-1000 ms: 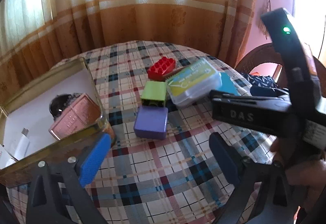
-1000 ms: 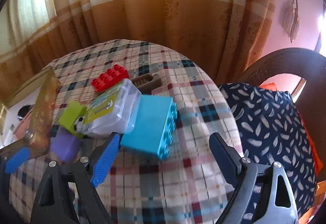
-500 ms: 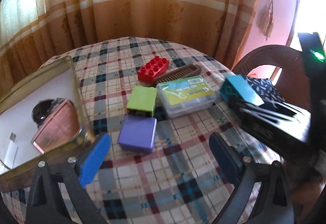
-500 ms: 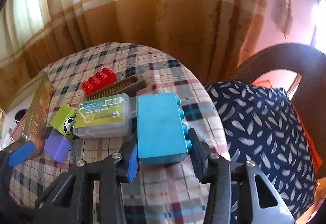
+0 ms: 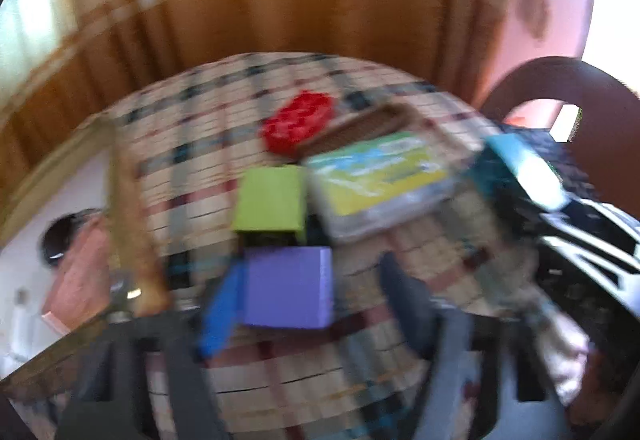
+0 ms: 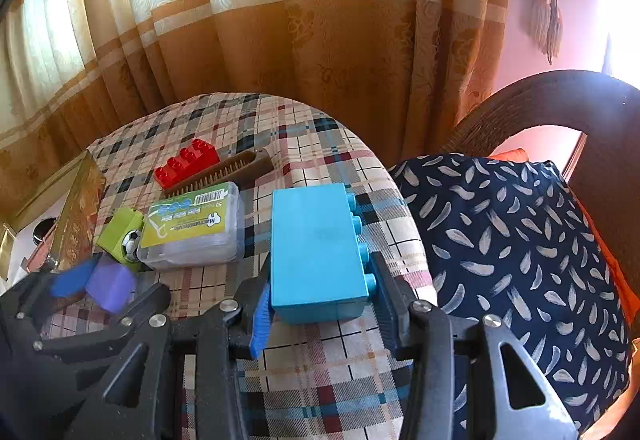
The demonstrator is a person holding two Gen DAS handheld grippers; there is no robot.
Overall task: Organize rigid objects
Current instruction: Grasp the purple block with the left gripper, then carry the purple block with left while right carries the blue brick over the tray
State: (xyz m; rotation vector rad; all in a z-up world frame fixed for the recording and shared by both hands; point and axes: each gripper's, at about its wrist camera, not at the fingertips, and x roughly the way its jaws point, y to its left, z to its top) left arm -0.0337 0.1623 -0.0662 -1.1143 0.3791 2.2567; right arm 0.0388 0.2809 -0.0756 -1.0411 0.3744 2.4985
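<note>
My right gripper (image 6: 320, 274) is shut on the light blue studded block (image 6: 312, 240), holding it by the table's right edge, studs facing right. In the blurred left wrist view the same block (image 5: 520, 167) shows at the right. My left gripper (image 5: 312, 268) straddles the purple block (image 5: 288, 286) and its jaws are closing. The blue left pad (image 5: 220, 316) is at the block's side, while a gap remains at the right finger. Behind it lie a green block (image 5: 270, 199), a clear box with a green-yellow label (image 5: 380, 179), a red brick (image 5: 298, 123) and a brown comb (image 5: 360, 127).
An open gold tin (image 5: 132, 220) stands at the left with a pink item (image 5: 80, 268) and a dark round thing inside. A wooden chair with a navy feather-print cushion (image 6: 500, 240) is close to the table's right edge. Curtains hang behind the checked tablecloth (image 6: 248, 119).
My right gripper closed on the blue block and has kept hold of it. My left gripper moved forward over the purple block and its jaws narrowed around it.
</note>
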